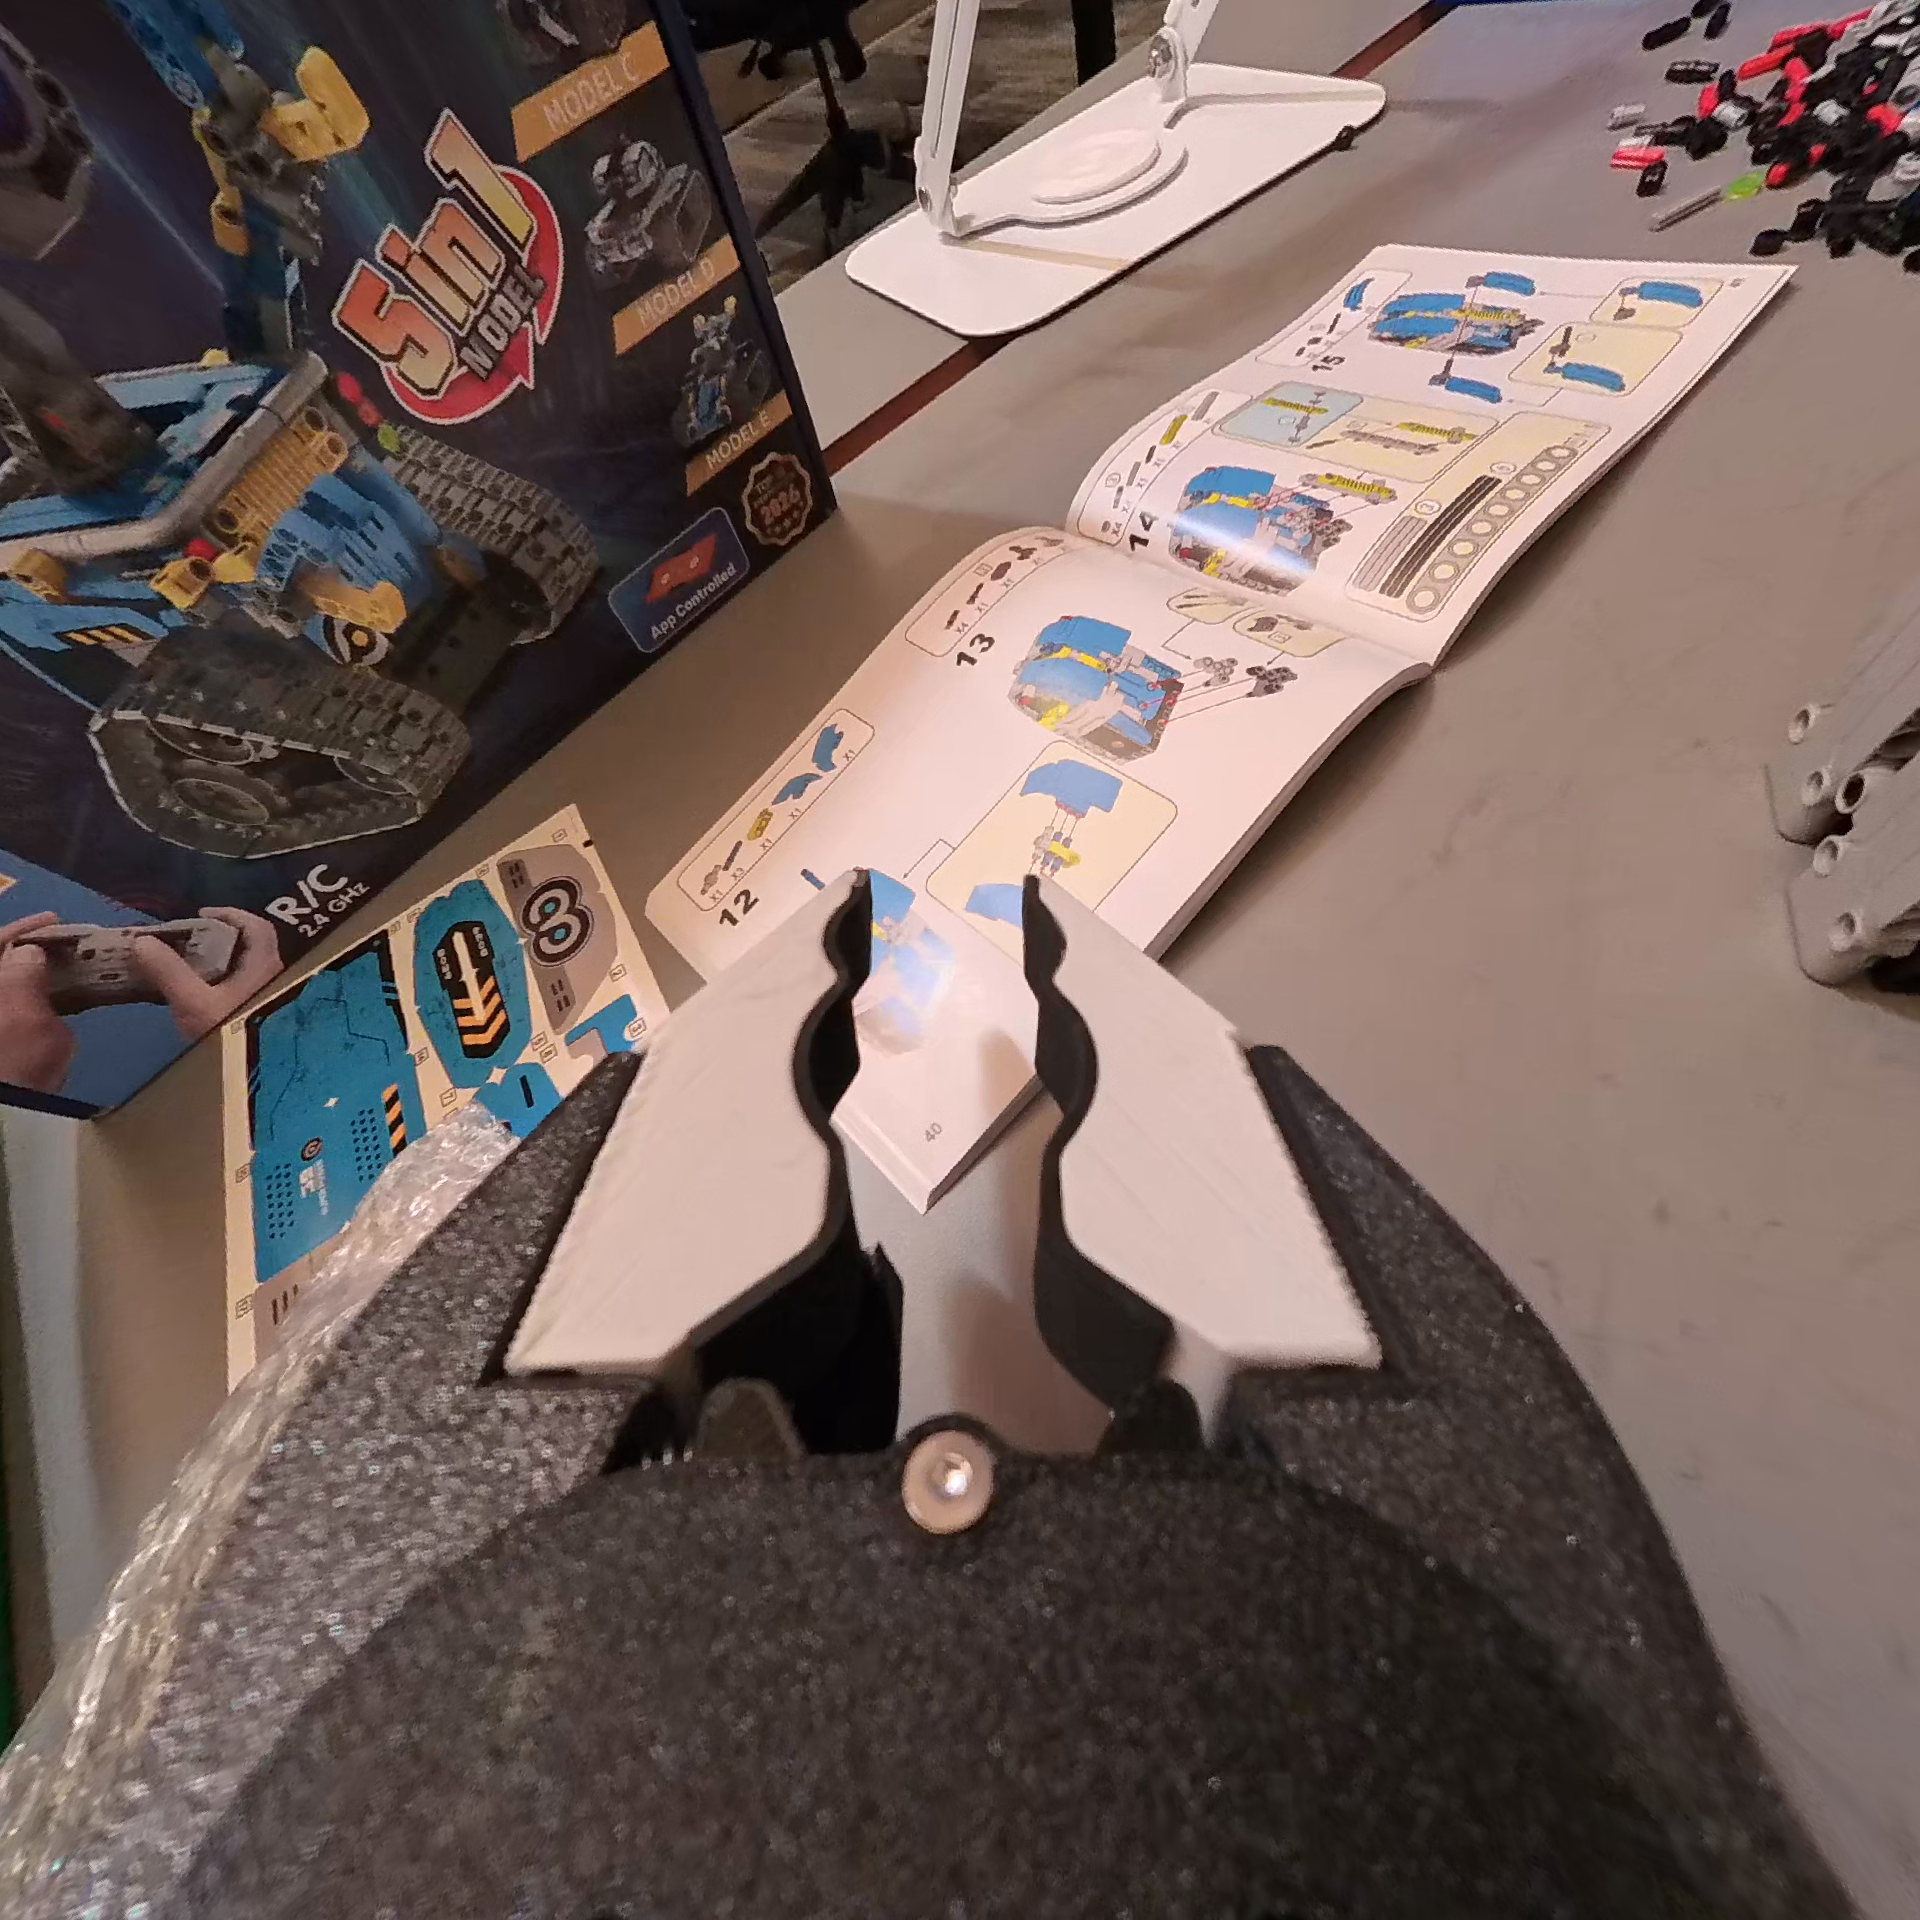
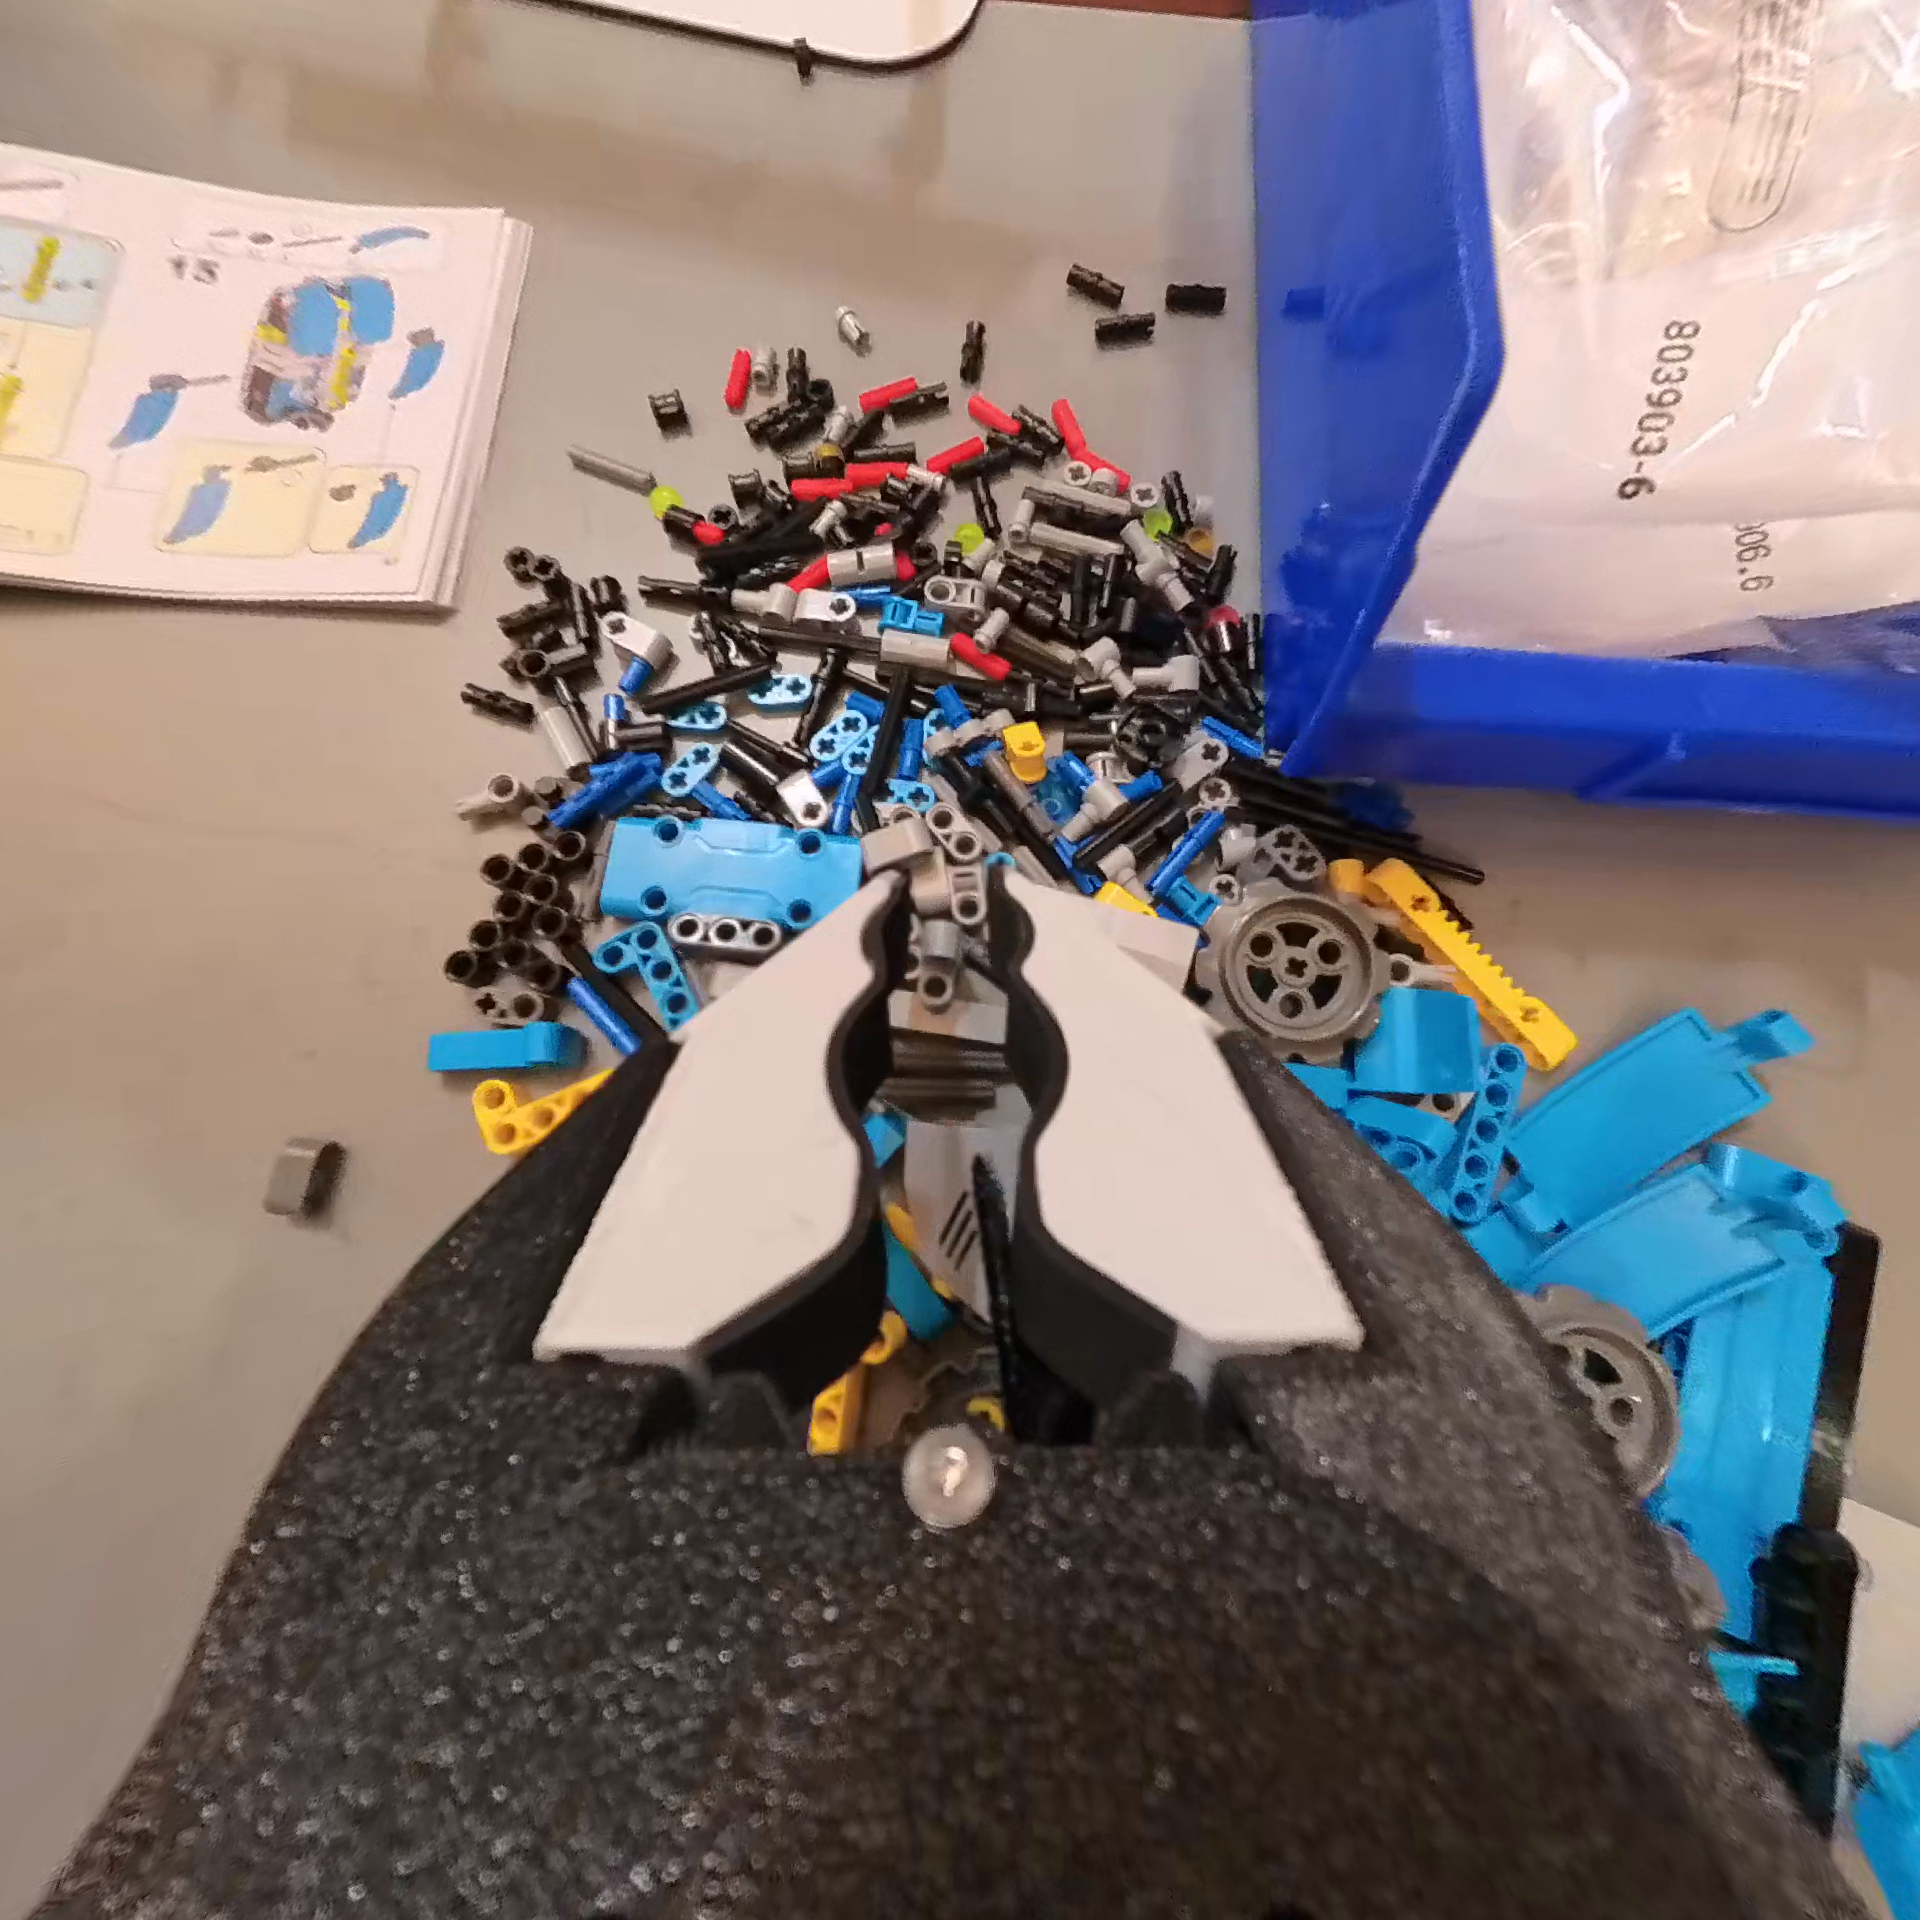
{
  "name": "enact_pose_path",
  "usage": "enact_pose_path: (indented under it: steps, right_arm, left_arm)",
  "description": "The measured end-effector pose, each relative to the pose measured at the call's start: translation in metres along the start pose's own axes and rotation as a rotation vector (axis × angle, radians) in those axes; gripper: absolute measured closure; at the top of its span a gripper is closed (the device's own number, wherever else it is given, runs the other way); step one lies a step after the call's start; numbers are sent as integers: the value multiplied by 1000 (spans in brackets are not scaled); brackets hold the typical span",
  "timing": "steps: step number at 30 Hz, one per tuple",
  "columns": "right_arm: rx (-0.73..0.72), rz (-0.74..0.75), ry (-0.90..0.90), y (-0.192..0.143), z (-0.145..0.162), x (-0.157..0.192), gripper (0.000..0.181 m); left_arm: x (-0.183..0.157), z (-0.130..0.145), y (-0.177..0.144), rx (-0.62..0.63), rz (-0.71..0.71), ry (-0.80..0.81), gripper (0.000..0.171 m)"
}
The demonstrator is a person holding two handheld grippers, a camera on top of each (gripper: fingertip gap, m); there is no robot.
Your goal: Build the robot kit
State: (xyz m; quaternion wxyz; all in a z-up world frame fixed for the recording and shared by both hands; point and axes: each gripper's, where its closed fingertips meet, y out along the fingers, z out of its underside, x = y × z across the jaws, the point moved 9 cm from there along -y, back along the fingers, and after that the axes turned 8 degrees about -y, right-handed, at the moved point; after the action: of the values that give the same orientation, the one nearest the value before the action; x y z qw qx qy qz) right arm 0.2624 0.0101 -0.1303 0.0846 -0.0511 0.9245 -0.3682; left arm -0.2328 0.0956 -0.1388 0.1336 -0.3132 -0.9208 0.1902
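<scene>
My left gripper is open and empty. It hovers over the near corner of an open instruction booklet that lies flat on the grey table. My right gripper is over a pile of small building parts in black, red, grey, blue and yellow. Its jaws stand narrowly apart and press from both sides on a grey part with a dark ribbed section. Small grey connectors stick out at its fingertips. A light blue block lies just left of the fingertips and a grey wheel just right.
A tall toy kit box stands at the left with a sticker sheet in front of it. A white stand base sits at the back. A blue bin holding plastic bags borders the pile on the right. Curved blue panels lie near right. My right gripper's tips are some 5 cm from the light blue block. The left gripper is farther from the grey wheel, some 50 cm, than the right, some 6 cm.
</scene>
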Motion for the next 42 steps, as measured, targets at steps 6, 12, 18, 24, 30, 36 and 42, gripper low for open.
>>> enact_pose_path:
  steps: [6,12,18,24,30,36,42]
  right_arm:
    - [31,101,-102,4,3,3,167]
    - [28,207,-153,1,0,4,167]
    - [49,219,-127,8,6,4,168]
    - [40,220,-107,7,7,1,168]
    - [-25,162,-43,8,3,9,168]
    - [-21,178,-106,7,-2,17,167]
    - [3,231,-32,-11,7,-17,167]
  left_arm:
    - [0,0,0,1,0,0,143]
    - [0,0,0,4,2,2,143]
    - [-2,0,1,6,1,17,143]
    - [-2,0,1,4,0,15,143]
    - [-2,0,1,4,-2,16,143]
    - [-2,0,1,3,-2,19,143]
    - [-3,0,1,4,-3,24,143]
